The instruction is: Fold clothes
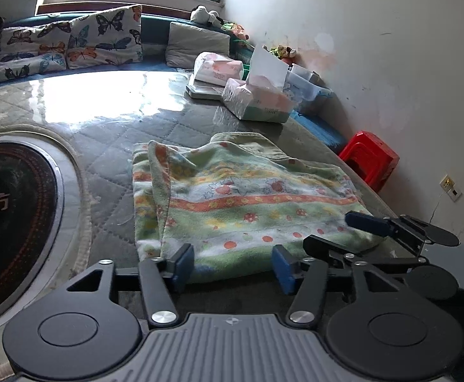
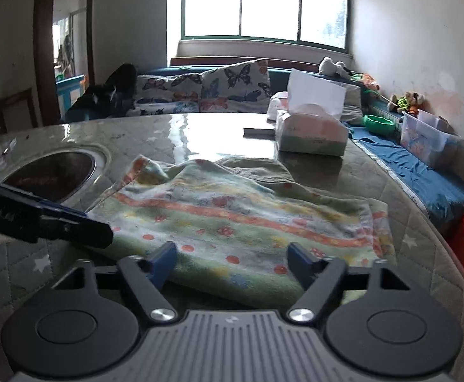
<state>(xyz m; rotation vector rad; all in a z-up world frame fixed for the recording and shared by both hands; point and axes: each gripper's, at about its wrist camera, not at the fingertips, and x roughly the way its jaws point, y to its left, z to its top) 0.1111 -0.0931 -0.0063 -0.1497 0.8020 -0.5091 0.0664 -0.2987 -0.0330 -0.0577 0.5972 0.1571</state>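
1. Plainly, the left gripper (image 1: pixel 232 267) is tilted downward at the near edge of the towel (image 1: pixel 247 203); its jaws are parted, nothing gripped.
2. The right gripper (image 2: pixel 232 265) is angled likewise beside it (jaws wider, empty).
3. The folded towel is spread on the quilted surface (image 2: pixel 416 248), over a green garment (image 2: pixel 257 167).

Fuzzy terry-cloth towel (image 1: pixel 244 197) on glossy clear film over quilted tablecloth (image 1: pixel 111 146)
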